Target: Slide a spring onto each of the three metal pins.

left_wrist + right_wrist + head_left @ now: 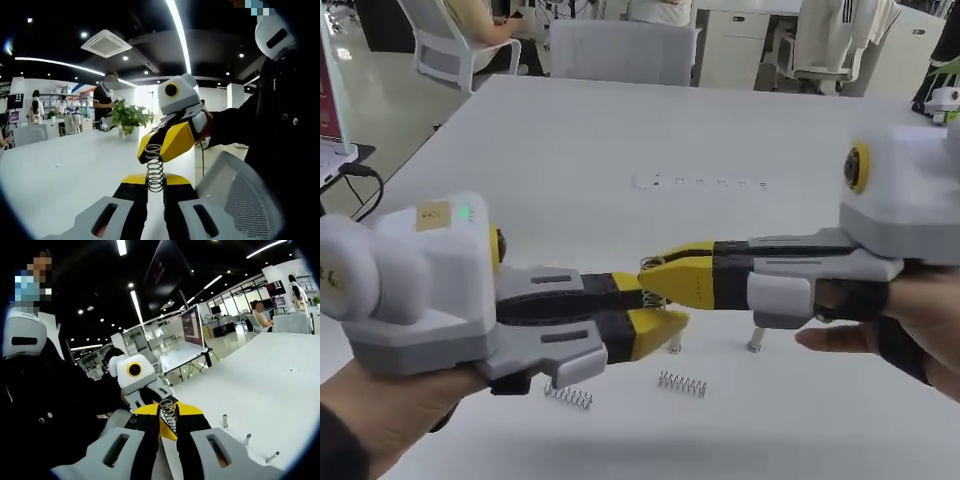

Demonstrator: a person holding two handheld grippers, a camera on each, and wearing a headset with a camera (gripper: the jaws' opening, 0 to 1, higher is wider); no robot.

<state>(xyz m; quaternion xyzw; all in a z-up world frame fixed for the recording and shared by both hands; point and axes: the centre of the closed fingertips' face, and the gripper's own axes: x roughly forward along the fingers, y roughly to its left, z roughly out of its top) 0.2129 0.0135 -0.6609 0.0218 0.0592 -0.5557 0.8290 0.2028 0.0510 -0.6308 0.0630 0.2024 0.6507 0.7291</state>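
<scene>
Thin steel coil spring [154, 170], light and bendy, pinched at opposite ends by left gripper [155, 186] and right gripper [169, 424]; likely to flick free, best gripped near one end.

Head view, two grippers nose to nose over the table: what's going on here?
A person is holding one spring between both grippers, above the white table. The left gripper clamps one end and the right gripper closes on the other, apparently a handover. Two loose springs lie on the table near the person. The three metal pins are bare; no spring is on any of them yet.
</scene>
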